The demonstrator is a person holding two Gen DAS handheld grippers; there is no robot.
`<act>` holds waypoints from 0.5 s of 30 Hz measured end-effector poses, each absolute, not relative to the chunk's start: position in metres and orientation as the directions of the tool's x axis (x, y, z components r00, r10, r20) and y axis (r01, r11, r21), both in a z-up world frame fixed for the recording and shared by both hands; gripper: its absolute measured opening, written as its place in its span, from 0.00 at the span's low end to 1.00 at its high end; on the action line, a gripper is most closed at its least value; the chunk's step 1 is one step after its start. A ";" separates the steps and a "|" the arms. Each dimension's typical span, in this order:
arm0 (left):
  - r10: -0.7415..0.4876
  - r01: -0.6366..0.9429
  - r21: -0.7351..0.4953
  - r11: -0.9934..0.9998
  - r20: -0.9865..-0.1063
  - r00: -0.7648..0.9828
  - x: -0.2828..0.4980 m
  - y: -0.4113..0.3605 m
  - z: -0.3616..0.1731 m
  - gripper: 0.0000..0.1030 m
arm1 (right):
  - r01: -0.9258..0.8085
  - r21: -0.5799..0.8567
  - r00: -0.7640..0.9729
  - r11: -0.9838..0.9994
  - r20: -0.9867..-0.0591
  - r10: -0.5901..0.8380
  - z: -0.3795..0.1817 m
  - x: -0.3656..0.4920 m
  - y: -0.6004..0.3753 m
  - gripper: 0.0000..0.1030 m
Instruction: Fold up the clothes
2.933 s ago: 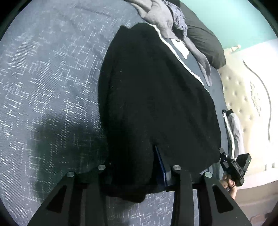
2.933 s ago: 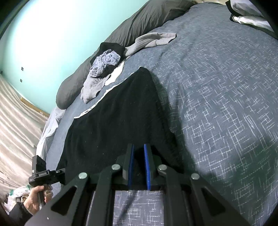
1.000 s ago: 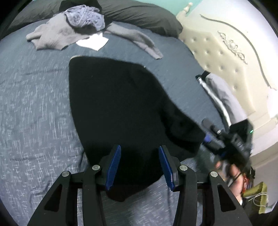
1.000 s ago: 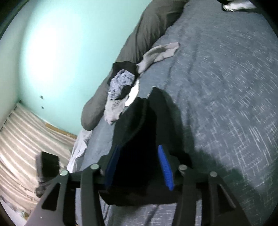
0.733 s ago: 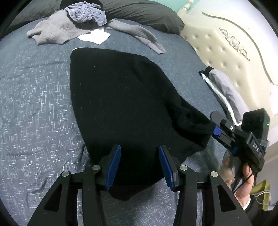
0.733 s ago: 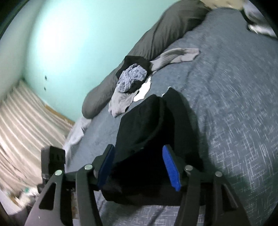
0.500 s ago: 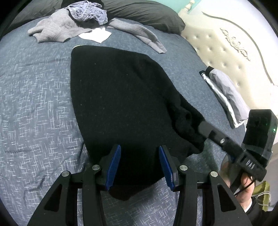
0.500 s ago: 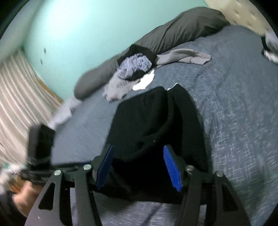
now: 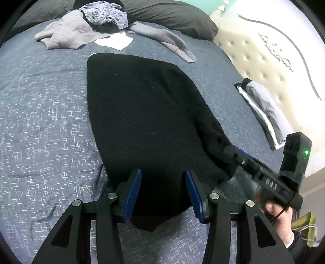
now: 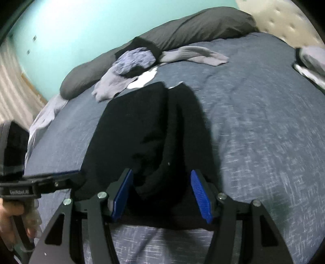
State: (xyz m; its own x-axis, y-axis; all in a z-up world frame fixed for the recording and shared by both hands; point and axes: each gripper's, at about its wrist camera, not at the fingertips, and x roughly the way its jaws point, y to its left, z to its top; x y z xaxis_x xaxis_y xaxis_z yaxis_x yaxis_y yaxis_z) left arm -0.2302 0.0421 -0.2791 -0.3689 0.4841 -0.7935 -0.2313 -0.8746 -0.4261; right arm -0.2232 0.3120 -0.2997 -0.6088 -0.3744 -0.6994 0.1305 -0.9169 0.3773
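Note:
A black garment (image 9: 146, 121) lies folded lengthwise on the blue-grey bedspread (image 9: 40, 113); it also shows in the right wrist view (image 10: 142, 130). My left gripper (image 9: 163, 189) is open and empty over its near edge. My right gripper (image 10: 161, 195) is open and empty over the garment's bunched near right corner. The right gripper also shows in the left wrist view (image 9: 235, 154) at that corner. The left gripper shows side-on in the right wrist view (image 10: 67, 174) at the garment's left edge.
A heap of grey and lilac clothes (image 9: 97, 26) lies at the far end by dark grey pillows (image 9: 172, 18). A folded grey and black garment (image 9: 264, 109) lies at the right by the tufted headboard (image 9: 270, 58). A teal wall (image 10: 81, 26) stands behind.
Both grippers were shut on the black garment's near edge 2.9 s ago and have since opened and let it go. The garment now lies flat; the right gripper swung round toward the pillows.

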 end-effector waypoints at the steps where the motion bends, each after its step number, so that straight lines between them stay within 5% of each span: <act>1: 0.483 -0.230 -0.425 -0.875 -0.794 -0.370 -0.232 0.040 -0.279 0.48 | 0.114 0.391 -0.612 -0.913 -0.696 -0.375 -0.300 -0.224 0.317 0.53; 8: 0.472 -0.218 -0.419 -0.881 -0.795 -0.380 -0.238 0.028 -0.279 0.48 | 0.156 0.501 -0.643 -0.851 -0.603 -0.473 -0.284 -0.220 0.323 0.55; 15: 0.473 -0.209 -0.424 -0.881 -0.794 -0.382 -0.243 0.023 -0.281 0.48 | 0.228 0.419 -0.594 -0.879 -0.656 -0.467 -0.286 -0.222 0.292 0.58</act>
